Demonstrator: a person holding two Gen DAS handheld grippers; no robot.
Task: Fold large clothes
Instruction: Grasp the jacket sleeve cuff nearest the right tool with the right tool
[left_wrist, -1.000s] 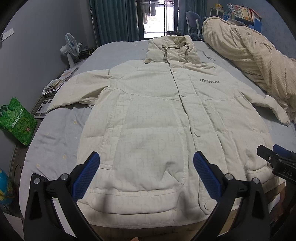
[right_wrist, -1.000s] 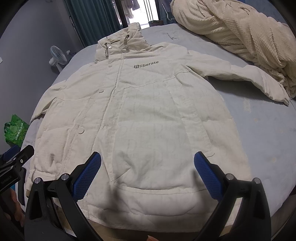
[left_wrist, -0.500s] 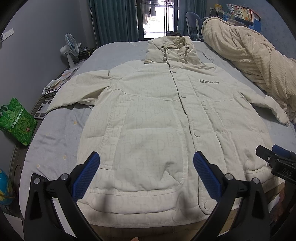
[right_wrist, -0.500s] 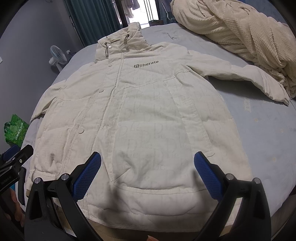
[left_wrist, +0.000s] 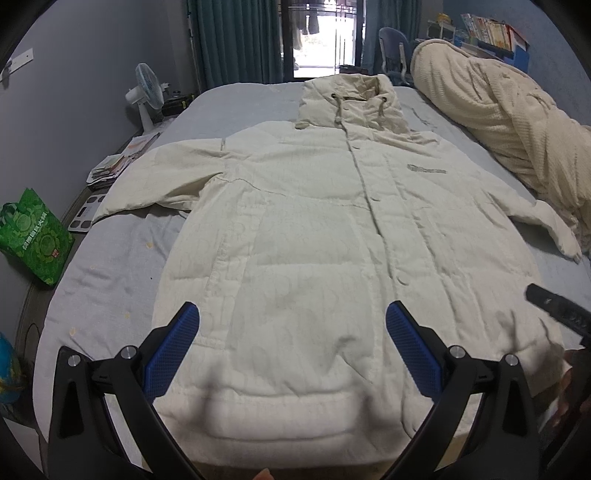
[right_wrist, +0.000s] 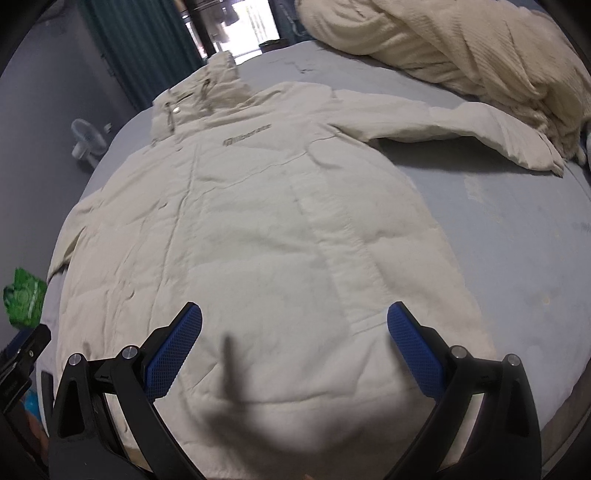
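Observation:
A large cream hooded coat (left_wrist: 303, 229) lies flat, front up and buttoned, on a grey-blue bed (left_wrist: 110, 266), hood at the far end, both sleeves spread out. My left gripper (left_wrist: 291, 332) is open and empty, low over the coat's hem on its left half. My right gripper (right_wrist: 293, 336) is open and empty, low over the hem on the coat's (right_wrist: 258, 221) right half. The right sleeve (right_wrist: 480, 129) stretches toward the blanket. Part of the right gripper shows at the right edge of the left wrist view (left_wrist: 557, 310).
A bulky cream blanket (left_wrist: 498, 118) lies along the bed's right side, touching the sleeve cuff. On the floor at left stand a green bag (left_wrist: 33, 236), a scale, magazines and a white fan (left_wrist: 147, 92). Curtains and a window are beyond the bed.
Both grippers have moved forward and lower over the coat's hem. The right wrist view has tilted and swung right. The coat has not moved.

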